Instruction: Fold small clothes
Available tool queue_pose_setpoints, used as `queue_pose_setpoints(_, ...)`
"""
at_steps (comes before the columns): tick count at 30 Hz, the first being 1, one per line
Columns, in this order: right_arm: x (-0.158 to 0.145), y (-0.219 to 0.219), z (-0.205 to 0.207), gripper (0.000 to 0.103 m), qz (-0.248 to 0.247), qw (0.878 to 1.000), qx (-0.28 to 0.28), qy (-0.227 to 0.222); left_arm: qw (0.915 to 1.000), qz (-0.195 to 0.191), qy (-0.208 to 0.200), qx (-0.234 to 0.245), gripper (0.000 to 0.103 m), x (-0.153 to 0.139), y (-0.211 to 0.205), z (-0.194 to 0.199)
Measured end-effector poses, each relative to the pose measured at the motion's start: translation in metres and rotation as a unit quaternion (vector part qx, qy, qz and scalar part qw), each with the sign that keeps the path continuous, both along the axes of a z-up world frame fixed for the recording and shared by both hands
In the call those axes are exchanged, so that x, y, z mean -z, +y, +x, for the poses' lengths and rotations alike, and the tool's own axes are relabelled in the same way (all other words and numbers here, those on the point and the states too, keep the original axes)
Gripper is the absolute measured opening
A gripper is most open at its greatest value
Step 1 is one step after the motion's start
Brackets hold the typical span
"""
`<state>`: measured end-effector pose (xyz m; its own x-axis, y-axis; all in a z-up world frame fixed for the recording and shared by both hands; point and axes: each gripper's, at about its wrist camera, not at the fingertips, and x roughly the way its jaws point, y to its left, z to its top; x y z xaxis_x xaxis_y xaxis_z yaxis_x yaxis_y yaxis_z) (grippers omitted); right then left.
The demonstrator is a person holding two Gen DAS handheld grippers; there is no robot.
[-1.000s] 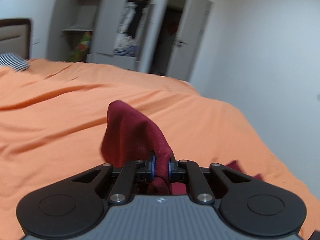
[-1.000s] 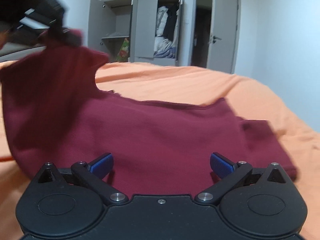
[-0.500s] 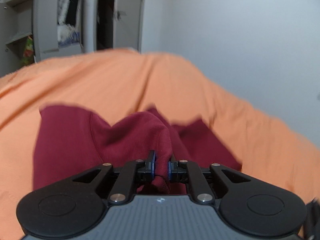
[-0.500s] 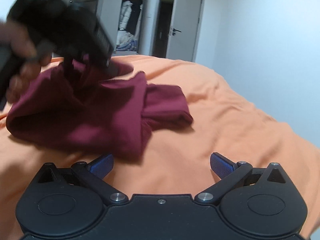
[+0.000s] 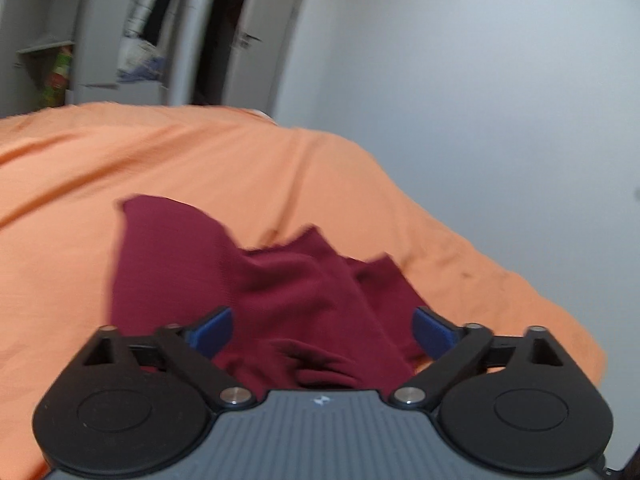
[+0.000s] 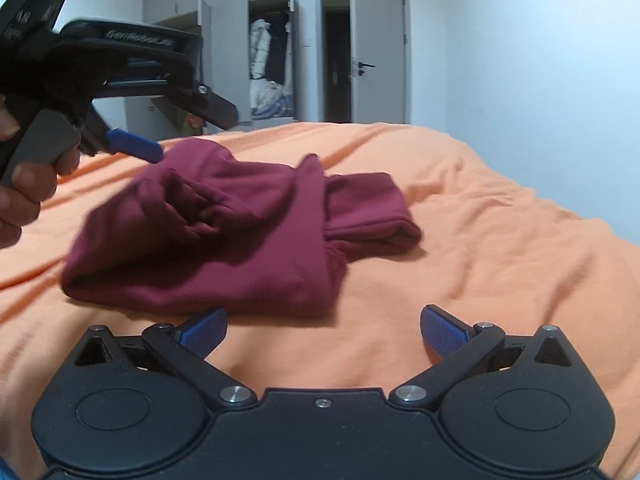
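A dark red garment [image 6: 224, 240] lies in a loose folded heap on the orange bedsheet [image 6: 500, 260]. In the left wrist view the same garment [image 5: 288, 288] bunches up between and below my left gripper [image 5: 322, 330], whose blue pads stand wide apart, open, gripping nothing. The right wrist view shows the left gripper [image 6: 132, 146] just above the garment's far left edge, held by a person's hand [image 6: 20, 192]. My right gripper [image 6: 322, 330] is open over bare sheet, just in front of the garment's near edge and not touching it.
The orange bed stretches left and back. Its right edge drops off toward a white wall [image 5: 500, 100]. Behind the bed stand grey wardrobes [image 6: 272, 64] with open doors and clothes inside, beside an open room door [image 6: 384, 52].
My left gripper was shut on a fold of the garment; now it has opened and let the cloth drop onto the heap. The right gripper stays open and has drawn back slightly.
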<state>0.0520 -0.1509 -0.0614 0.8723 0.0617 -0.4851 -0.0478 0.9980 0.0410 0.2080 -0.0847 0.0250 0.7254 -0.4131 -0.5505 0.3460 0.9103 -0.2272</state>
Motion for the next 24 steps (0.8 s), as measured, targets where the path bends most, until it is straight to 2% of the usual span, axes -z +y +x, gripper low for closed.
queue_pose_setpoints(3,-0.006,0.005,0.003,0.103,0.032,0.999,-0.035,-0.001,0.9982,0.015,-0.005,-0.058,0.102,-0.002,0.027,-0.002)
queue_pose_setpoints(6,-0.011,0.009,0.008,0.103,0.099,0.992,-0.084,0.000,0.9937,0.015,0.007,-0.111,0.102,0.005,0.061,-0.006)
queue_pose_setpoints(8,-0.013,0.010,0.016,0.103,0.163,0.980,-0.116,0.009,0.9896,0.007,0.025,-0.142,0.102,0.012,0.083,-0.007)
queue_pose_setpoints(12,-0.009,0.012,0.041,0.103,0.293,0.945,-0.144,0.040,0.9792,-0.002,0.065,-0.193,0.102,0.030,0.119,-0.010)
queue_pose_setpoints(15,-0.005,0.016,0.060,0.103,0.339,0.929,-0.136,0.057,0.9780,-0.007,0.080,-0.193,0.102,0.038,0.132,-0.015)
queue_pose_setpoints(19,-0.002,0.014,0.081,0.103,0.388,0.915,-0.093,0.068,0.9824,-0.011,0.086,-0.165,0.102,0.051,0.125,-0.017)
queue_pose_setpoints(24,0.009,-0.001,0.103,0.103,0.471,0.878,-0.034,0.076,0.9821,0.019,0.107,-0.154,0.102,0.072,0.115,-0.017)
